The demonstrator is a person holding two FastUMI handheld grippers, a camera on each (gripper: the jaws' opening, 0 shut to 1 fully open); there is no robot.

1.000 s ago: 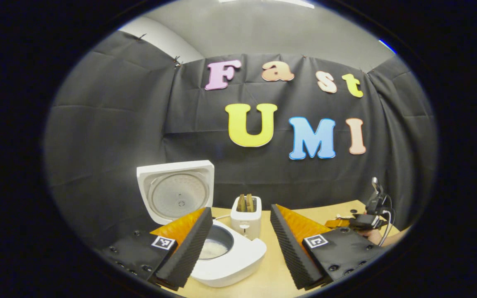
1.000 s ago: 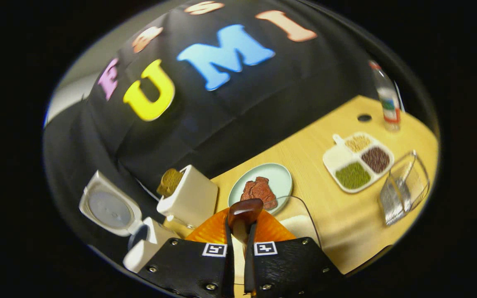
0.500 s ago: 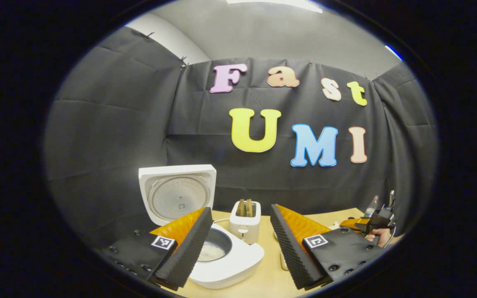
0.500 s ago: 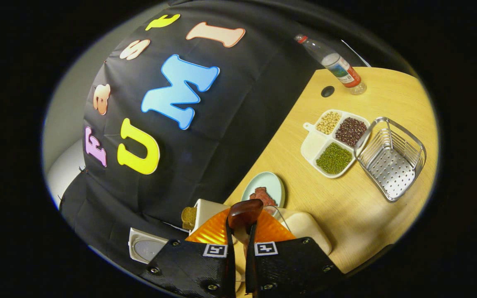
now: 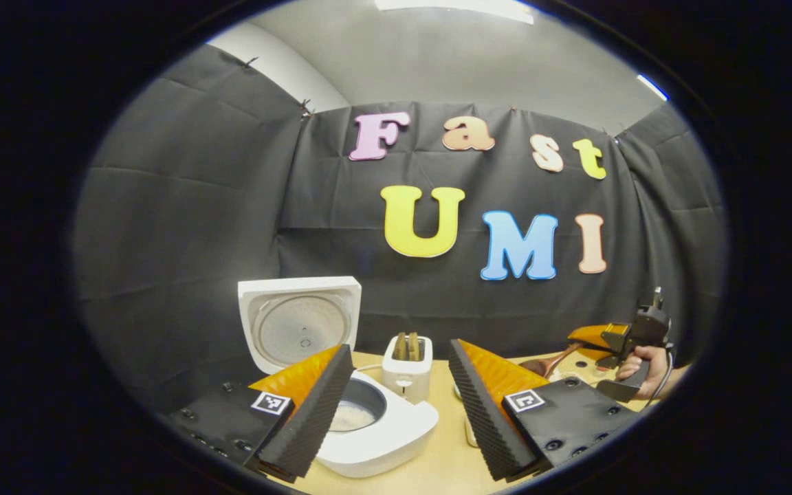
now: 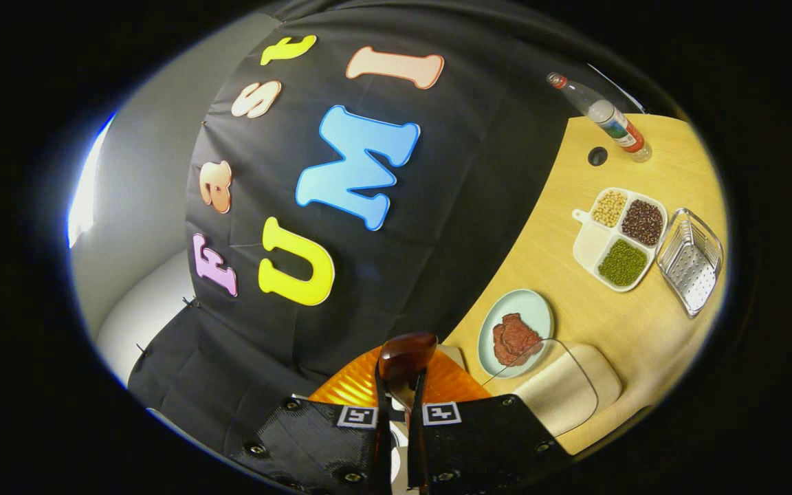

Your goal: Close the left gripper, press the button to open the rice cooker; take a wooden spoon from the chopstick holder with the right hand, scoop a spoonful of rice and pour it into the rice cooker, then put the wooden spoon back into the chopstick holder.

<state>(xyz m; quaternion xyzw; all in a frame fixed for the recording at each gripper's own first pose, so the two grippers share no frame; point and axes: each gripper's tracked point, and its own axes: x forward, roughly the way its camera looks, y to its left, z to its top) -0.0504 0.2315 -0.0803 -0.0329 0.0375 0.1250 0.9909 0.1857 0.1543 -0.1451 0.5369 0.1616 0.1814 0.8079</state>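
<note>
Desk (image 6: 575, 323), light wood, against black cloth wall. Rice cooker (image 5: 375, 430), white, lid up, a little rice in its pot; toaster (image 5: 406, 366) just behind it, slices in the slots. Left hand-held gripper (image 5: 396, 405): fingers spread wide apart, empty, straddling cooker and toaster in the left gripper view. Right hand-held gripper (image 6: 397, 405): fingers pressed together on the wooden spoon (image 6: 406, 354), dark bowl jutting beyond the tips; in the left gripper view it sits far right in a hand (image 5: 647, 361), raised above the desk with the spoon pointing down-left. Pale green plate (image 6: 514, 333) with red meat; cream board (image 6: 568, 388) beside it; four-part tray (image 6: 617, 237) with yellow, dark red and green beans, one part white; wire basket (image 6: 693, 260) touching the tray; bottle (image 6: 606, 117) at the far edge. Against half a second ago: right gripper higher in the left gripper view, cooker gone from the right gripper view, plate fully exposed.
</note>
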